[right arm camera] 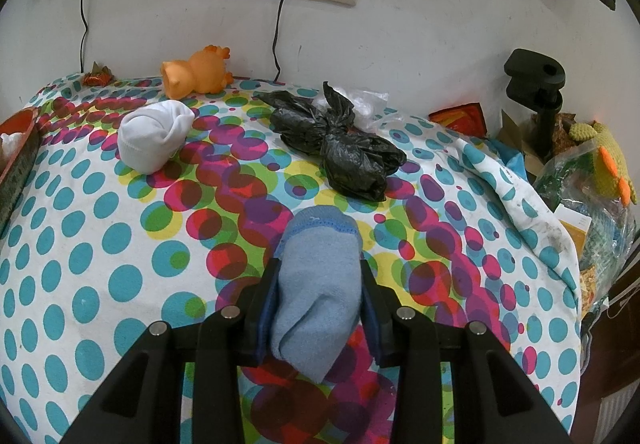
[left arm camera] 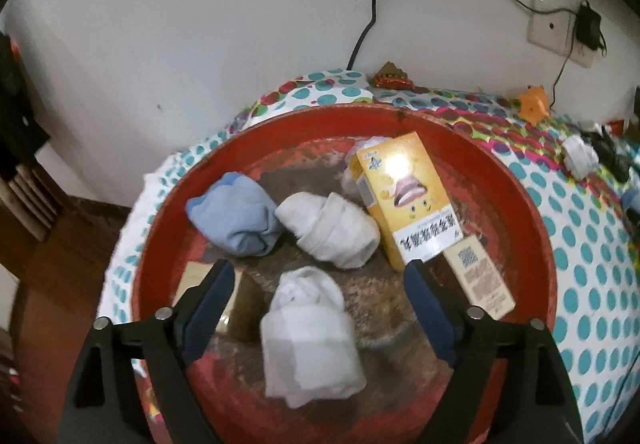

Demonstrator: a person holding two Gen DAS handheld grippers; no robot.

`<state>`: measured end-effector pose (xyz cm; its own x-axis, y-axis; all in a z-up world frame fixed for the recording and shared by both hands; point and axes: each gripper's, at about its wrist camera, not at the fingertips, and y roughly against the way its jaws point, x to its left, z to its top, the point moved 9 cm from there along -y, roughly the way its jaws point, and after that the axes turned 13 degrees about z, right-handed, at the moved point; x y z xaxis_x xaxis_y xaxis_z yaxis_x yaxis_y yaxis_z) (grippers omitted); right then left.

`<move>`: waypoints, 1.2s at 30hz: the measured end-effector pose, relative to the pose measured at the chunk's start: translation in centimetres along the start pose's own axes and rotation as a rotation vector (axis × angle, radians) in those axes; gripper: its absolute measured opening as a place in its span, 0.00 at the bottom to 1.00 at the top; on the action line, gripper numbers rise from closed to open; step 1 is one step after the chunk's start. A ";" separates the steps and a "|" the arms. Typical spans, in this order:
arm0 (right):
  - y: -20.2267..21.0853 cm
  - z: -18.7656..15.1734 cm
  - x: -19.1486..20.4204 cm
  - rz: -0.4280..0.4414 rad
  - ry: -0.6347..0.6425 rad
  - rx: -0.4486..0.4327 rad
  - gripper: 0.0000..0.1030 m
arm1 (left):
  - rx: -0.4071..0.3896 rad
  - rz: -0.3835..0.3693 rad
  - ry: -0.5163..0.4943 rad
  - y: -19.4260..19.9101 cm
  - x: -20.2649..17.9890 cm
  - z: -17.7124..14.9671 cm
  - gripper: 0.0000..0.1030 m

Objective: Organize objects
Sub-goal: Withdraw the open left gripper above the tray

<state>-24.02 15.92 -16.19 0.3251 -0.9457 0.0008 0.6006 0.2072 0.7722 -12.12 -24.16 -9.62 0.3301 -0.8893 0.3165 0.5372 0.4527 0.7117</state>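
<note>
Socks are the story here, rolled into bundles and gathered in the red basin (left arm camera: 532,200) at the left end of the spotted tablecloth (right arm camera: 100,244). Under our left gripper (left arm camera: 320,276) a white sock bundle (left arm camera: 310,340) lies blurred, the jaws standing wide on either side of it and not touching it, so we judge it freshly let go and dropping into place. It joins a second white bundle (left arm camera: 330,230) and a light blue bundle (left arm camera: 236,216) on the basin floor, with a yellow carton (left arm camera: 408,200) leaning beside them over a smaller beige box (left arm camera: 480,280). That tells us the basin is the collecting spot.

Over on the right, our right gripper (right arm camera: 318,272) is clamped on a blue sock roll (right arm camera: 316,284), pads pressing both flanks, the roll pointing forward along the fingers. We read that squeeze as carrying grip: soft cloth needs pinching across its middle or it unrolls.

Out on the cloth a white sock roll (right arm camera: 154,136) waits near the orange toy (right arm camera: 198,72), and a knotted black plastic bag (right arm camera: 344,140) sits mid-table. Our guess: blue roll to the basin next.
</note>
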 end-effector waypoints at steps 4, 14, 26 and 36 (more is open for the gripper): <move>0.0 0.0 -0.1 -0.004 0.004 0.000 0.37 | -0.015 0.024 -0.025 1.0 0.0 -1.1 0.86; 0.1 0.1 -0.2 -0.018 -0.034 -0.003 0.35 | -0.029 -0.041 -0.021 2.4 0.0 -2.0 0.92; 2.3 0.0 3.6 0.046 -0.111 -0.044 0.34 | 0.020 -0.120 0.029 1.0 0.1 -2.7 0.92; 4.3 1.6 10.4 0.172 -0.077 -0.082 0.34 | 0.037 -0.130 0.032 0.3 0.0 -3.3 0.92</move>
<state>-19.19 6.54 -11.84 0.3729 -0.9103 0.1797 0.5997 0.3843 0.7019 -9.41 -23.85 -11.45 0.2842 -0.9377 0.2001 0.5485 0.3302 0.7682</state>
